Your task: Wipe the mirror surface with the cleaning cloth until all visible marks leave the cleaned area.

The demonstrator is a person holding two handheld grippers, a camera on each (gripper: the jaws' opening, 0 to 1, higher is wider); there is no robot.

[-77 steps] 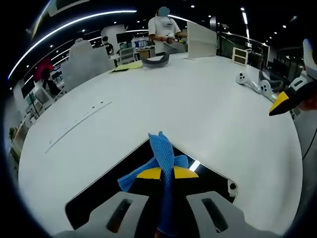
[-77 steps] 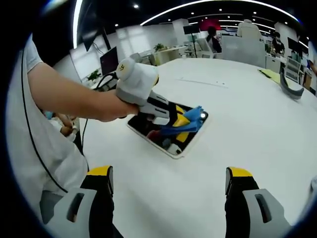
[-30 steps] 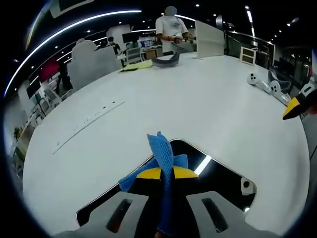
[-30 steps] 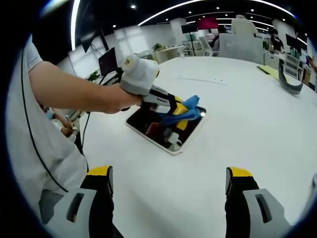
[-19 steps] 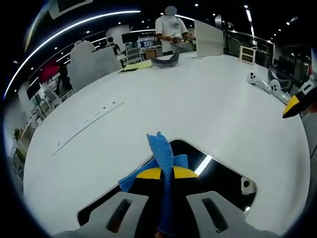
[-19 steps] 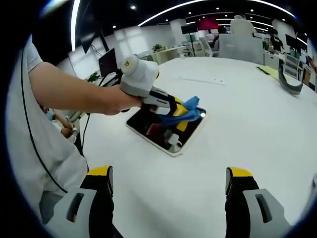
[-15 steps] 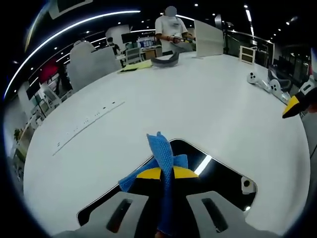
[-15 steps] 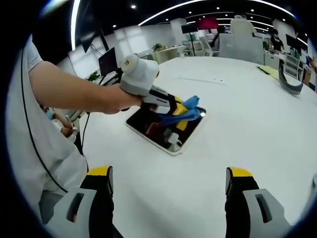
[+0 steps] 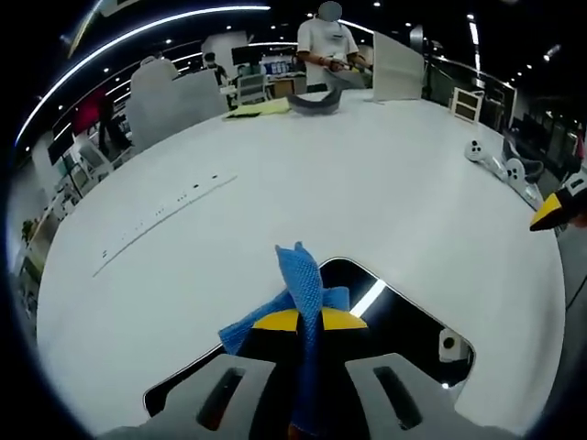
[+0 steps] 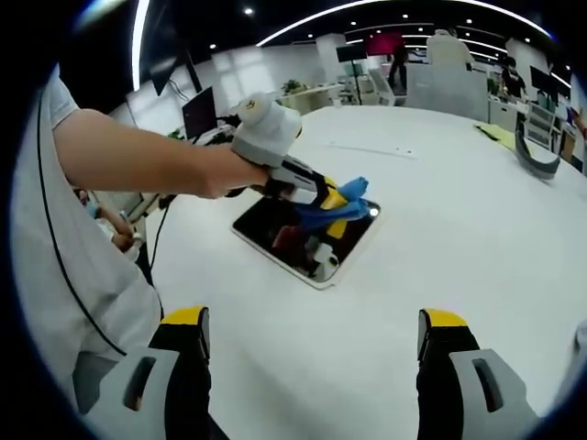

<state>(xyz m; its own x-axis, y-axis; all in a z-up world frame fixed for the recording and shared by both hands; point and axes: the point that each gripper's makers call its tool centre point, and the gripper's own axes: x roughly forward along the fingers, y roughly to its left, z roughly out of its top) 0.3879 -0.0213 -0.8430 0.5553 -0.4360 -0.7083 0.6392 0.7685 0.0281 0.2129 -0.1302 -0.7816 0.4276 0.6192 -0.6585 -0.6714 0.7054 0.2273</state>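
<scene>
Mirror first: a dark, glossy rectangular mirror with a pale rounded frame lies flat on the wide white desk, directly under and just ahead of the left claw. That claw is pressed together on a blue textured cleaning cloth, pinching it so a folded tip sticks up past the yellow tips while the rest bunches against the glass. From the right gripper view the same left claw sits over the far half of the mirror, with the cloth touching or nearly touching the surface; I cannot tell which from here.

The right claw is spread wide, pinching nothing, held well back from the mirror over bare desk.

As for progress, the wiping looks to be in hand rather than finished. The glass ahead of the left claw throws a clean bright streak of ceiling light, yet marks are too small to judge at this blur, and reflections fill the near half. The part beneath the cloth and the corner nearest the person probably remain to be covered
</scene>
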